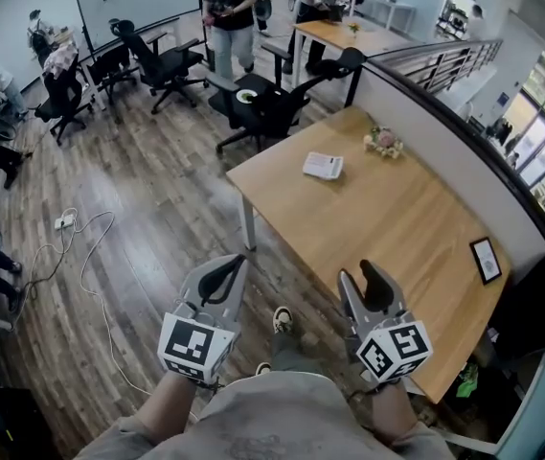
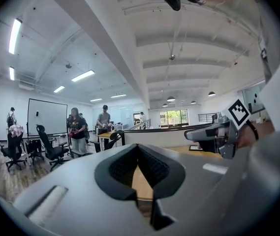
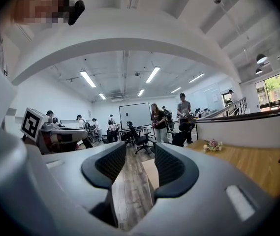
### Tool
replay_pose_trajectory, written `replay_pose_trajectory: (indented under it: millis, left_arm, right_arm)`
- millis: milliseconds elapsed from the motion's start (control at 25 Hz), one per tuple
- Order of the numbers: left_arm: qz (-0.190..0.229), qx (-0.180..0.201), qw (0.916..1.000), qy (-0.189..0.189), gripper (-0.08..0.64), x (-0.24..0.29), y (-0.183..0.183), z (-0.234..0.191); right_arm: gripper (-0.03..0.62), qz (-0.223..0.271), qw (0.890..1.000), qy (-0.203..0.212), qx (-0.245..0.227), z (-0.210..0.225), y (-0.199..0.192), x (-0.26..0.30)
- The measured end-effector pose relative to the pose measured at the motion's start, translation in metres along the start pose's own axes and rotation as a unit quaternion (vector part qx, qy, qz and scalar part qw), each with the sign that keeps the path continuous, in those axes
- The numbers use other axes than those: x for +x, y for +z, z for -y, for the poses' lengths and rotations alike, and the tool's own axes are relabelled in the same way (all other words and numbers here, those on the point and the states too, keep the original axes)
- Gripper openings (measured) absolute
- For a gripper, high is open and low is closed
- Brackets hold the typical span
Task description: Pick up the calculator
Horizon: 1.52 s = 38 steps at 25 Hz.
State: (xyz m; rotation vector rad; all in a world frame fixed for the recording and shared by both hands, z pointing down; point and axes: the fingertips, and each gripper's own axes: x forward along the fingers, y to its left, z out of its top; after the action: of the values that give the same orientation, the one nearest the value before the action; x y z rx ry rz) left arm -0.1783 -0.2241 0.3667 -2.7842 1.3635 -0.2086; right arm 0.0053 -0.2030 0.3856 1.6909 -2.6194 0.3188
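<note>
Plainly, in the head view, the calculator (image 1: 323, 166) is seen lying flat toward the far end of the table (image 1: 397, 228). It is ahead of both grippers, well apart from them, and roughly between their lines. Its long axis runs across the view, slightly tilted. The right gripper (image 1: 377, 278) appears over the table's near edge and is judged the nearer. The left gripper (image 1: 224, 274) hangs over the floor (image 1: 157, 218) beside the table. No print can be read on the calculator.

In the left gripper view, the pads are seen meeting at their tips, with nothing caught. The calculator cannot be made out.

In the right gripper view, the jaws are seen slightly apart and empty. Flowers (image 3: 212, 145) are shown on the table, but the calculator is not made out.
</note>
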Motion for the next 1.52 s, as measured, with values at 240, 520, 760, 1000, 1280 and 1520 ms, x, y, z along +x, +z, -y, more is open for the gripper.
replay_pose_trajectory:
  millis: [240,520,760,1000,1280,1520]
  left_arm:
    - [-0.008,0.002,0.9999,0.007,0.002,0.033,-0.010,-0.026]
    - [-0.035,0.009,0.9994,0.003,0.002,0.108,-0.015,-0.059]
    - [-0.058,0.018,0.9980,-0.014,0.002,0.182,-0.011,-0.085]
    - [-0.075,0.026,0.9963,-0.030,0.002,0.256,-0.015,-0.107]
    - [-0.097,0.030,0.9926,-0.066,0.002,0.327,-0.033,-0.117]
    - [-0.117,0.035,0.9883,-0.092,0.002,0.372,-0.051,-0.123]
  right_arm:
    - [0.167,-0.007,1.000,-0.004,0.011,0.028,-0.005,0.041]
    - [0.167,-0.025,0.999,-0.008,0.032,0.075,-0.007,0.101]
    - [0.167,-0.034,0.998,-0.014,0.057,0.125,0.001,0.159]
    - [0.167,-0.043,0.995,-0.027,0.090,0.177,-0.006,0.210]
    - [0.167,-0.058,0.984,-0.046,0.160,0.237,-0.028,0.252]
    - [0.167,-0.062,0.973,-0.057,0.215,0.274,-0.043,0.286]
